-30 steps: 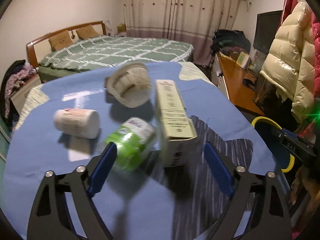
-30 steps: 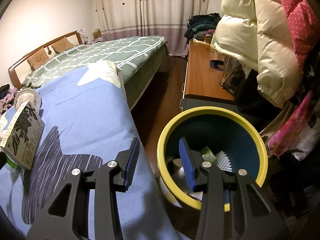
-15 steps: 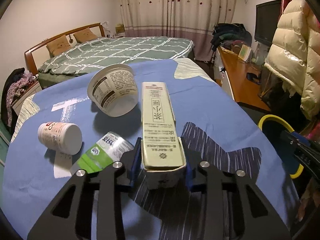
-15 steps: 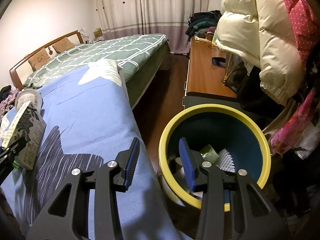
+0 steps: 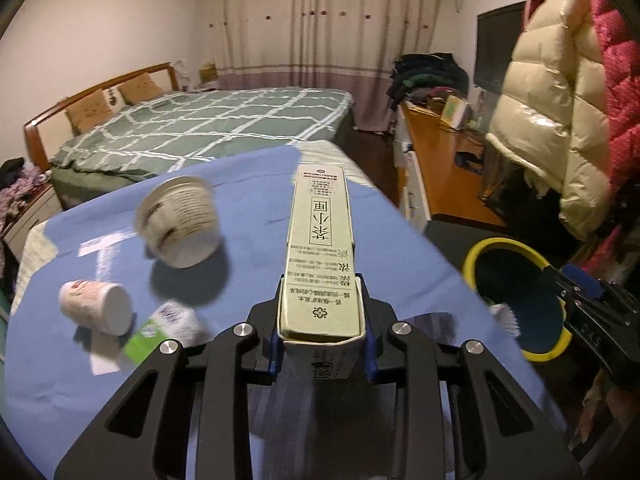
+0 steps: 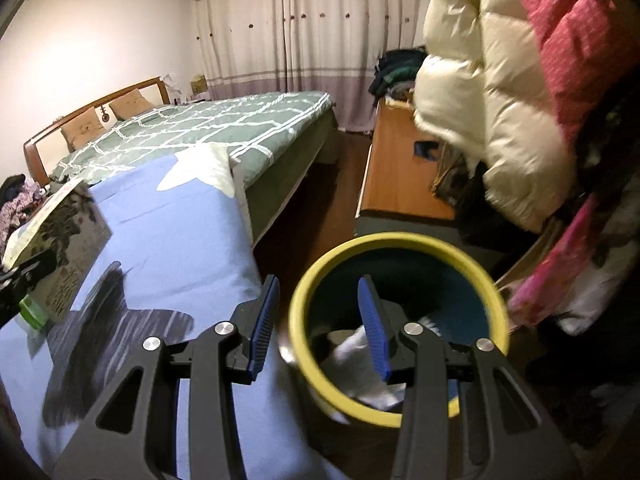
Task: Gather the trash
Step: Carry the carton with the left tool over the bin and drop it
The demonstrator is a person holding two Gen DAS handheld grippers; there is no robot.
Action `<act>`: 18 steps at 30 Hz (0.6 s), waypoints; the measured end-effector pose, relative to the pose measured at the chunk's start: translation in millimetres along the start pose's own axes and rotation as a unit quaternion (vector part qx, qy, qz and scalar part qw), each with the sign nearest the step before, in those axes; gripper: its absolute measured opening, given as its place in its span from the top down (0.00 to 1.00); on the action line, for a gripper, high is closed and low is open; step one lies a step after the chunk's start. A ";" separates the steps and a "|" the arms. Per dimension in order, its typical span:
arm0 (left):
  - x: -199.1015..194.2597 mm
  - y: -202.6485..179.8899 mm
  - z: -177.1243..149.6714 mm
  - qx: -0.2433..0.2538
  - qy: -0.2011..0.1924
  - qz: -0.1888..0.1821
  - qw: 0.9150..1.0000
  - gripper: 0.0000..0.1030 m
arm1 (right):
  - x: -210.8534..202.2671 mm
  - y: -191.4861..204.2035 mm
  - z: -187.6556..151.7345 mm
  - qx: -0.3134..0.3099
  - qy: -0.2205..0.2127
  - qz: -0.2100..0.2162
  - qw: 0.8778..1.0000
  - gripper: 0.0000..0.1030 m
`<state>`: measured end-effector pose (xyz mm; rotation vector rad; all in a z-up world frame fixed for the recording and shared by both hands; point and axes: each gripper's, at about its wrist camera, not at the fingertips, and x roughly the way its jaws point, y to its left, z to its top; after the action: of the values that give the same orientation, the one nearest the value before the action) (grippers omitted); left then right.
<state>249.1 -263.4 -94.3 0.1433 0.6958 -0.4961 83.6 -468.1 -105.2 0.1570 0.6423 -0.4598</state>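
While your left tool grips its load, here is how things stand:

Left tool [image 5: 322, 340]: your jaws are clamped on the near end of the carton [image 5: 320, 248], one blue pad on each long side.
Carton: a tall pale-green box with printed text, held lengthwise so it points away from you; it looks raised off the blue cover, though you cannot be sure from this angle. In the right wrist view the same carton [image 6: 64, 240] shows at the far left, with dark leaf print on its side.
Right tool [image 6: 316, 320]: your jaws stand apart with nothing between the pads; the tool hangs over the near rim of the bin.
Bin [image 6: 400, 240]: round, yellow rim, dark blue inside, standing on the floor just beside the bed edge; white scraps and something green lie in it. In the left wrist view the bin [image 5: 508, 244] sits to the right of the carton.
Blue cover [image 5: 248, 184]: spread over the near bed, with a dark striped star shape under your left tool.
Big tub [image 5: 180, 220]: a white printed cup on its side, left of the carton, blurred.
Small cup [image 5: 96, 306]: white, on its side, near the left edge.
Green bottle [image 5: 164, 328]: on its side just beside the small cup, near your left tool.
Green bed [image 5: 208, 128]: checked quilt, wooden headboard, beyond the blue cover.
Coats [image 6: 500, 100]: cream and red padded jackets hanging above the bin.
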 end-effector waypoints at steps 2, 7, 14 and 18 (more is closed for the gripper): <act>3.5 -17.8 5.1 0.011 0.004 -0.015 1.000 0.71 | -11.2 -10.7 -2.6 -0.002 -0.003 -0.004 1.000 0.62; 16.4 -67.7 15.1 0.044 0.014 -0.055 0.997 0.71 | -33.2 -41.2 -18.4 0.014 -0.001 -0.012 1.000 0.57; 45.2 -150.9 22.8 0.086 0.054 -0.121 0.987 0.71 | -43.0 -83.8 -33.6 0.059 0.009 -0.030 0.998 0.56; 64.7 -188.8 21.4 0.101 0.079 -0.144 0.981 0.71 | -50.9 -100.4 -37.3 0.080 0.006 -0.037 0.996 0.56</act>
<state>212.8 -459.9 -112.9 0.2775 0.8260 -0.8413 -18.5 -528.3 -103.9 0.2886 0.6241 -0.5829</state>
